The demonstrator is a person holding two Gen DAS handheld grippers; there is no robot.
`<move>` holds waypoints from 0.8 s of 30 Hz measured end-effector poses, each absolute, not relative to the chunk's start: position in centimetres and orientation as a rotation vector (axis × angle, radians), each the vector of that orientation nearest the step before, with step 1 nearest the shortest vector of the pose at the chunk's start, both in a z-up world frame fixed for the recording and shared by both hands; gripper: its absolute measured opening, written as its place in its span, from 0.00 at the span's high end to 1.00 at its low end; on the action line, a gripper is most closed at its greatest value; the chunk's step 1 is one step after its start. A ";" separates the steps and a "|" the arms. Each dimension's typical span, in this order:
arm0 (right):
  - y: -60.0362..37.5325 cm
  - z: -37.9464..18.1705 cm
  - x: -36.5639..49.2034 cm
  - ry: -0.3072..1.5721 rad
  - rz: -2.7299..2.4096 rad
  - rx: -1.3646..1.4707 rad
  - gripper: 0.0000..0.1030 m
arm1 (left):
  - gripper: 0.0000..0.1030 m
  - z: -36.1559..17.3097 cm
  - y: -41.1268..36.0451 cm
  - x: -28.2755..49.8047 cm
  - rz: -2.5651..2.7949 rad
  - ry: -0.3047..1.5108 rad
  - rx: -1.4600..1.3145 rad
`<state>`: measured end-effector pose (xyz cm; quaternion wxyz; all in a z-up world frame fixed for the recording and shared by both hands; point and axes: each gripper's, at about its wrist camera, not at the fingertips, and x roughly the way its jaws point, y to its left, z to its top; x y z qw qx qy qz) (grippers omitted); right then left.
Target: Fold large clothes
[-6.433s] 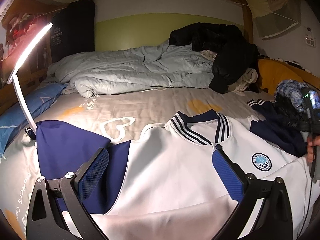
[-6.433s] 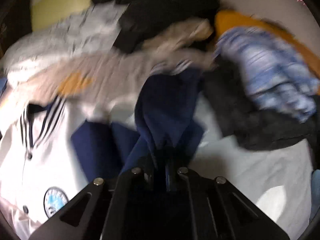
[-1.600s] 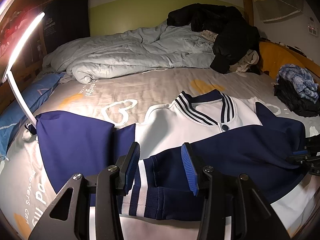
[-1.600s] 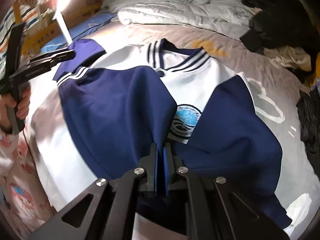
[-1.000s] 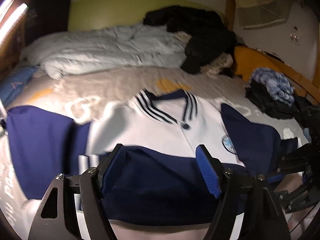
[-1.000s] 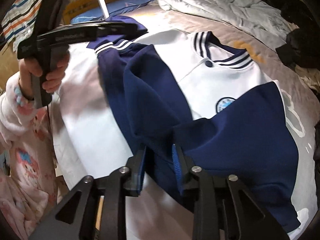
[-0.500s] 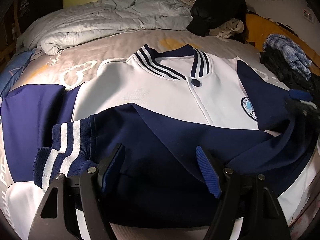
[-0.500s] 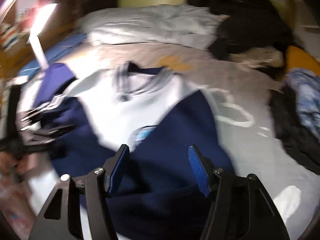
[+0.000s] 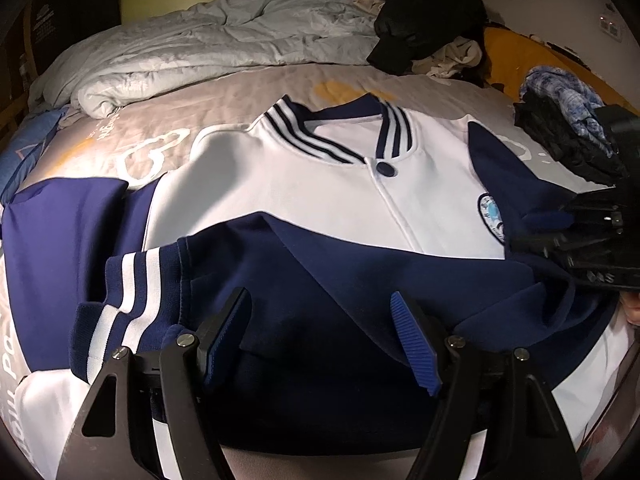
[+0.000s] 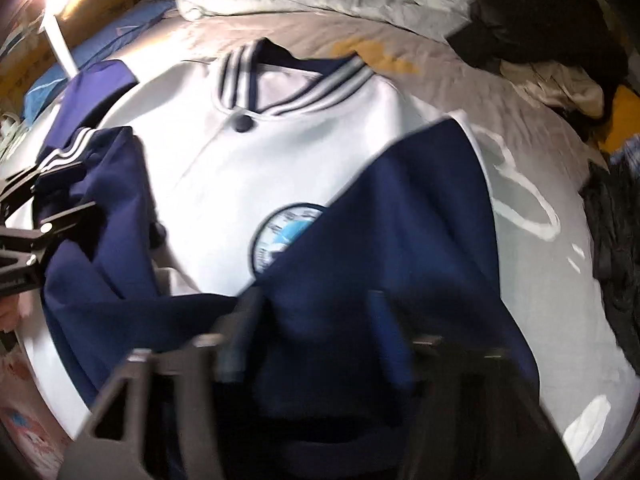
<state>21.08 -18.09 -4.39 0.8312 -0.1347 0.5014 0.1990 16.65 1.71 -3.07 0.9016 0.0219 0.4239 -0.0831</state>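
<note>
Left wrist view: both the left gripper and right gripper gape empty above the jacket, so its navy sleeve, laid loosely across, may slide off toward the near edge.

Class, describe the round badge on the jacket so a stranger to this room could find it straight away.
Start at the bed, where a white and navy jacket lies spread flat, collar towards the rumpled duvet. On its white chest sits the badge, partly covered by the folded navy sleeve. It is the only round, light-blue emblem there, larger than the dark button below the collar.
</note>
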 end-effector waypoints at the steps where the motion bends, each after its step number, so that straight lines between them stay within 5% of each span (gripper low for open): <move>1: -17.8 -4.3 20.9 1.041 0.422 -0.308 0.96 | 0.31 -2.8 1.7 16.6 -0.174 0.863 0.049; 8: -20.7 -0.1 21.8 0.831 0.109 -0.277 0.98 | 0.32 1.1 3.6 15.0 -0.026 0.631 0.070; 20: -32.3 0.8 26.1 0.786 -0.166 0.028 0.96 | 0.26 -0.9 8.3 18.1 0.130 0.793 0.047; 21: -32.6 1.0 26.0 0.783 -0.155 0.044 0.92 | 0.25 -1.5 8.6 18.5 0.109 0.819 0.036; 24: -32.8 1.9 25.4 0.805 -0.085 0.043 0.42 | 0.25 -3.2 9.5 19.3 0.099 0.893 -0.025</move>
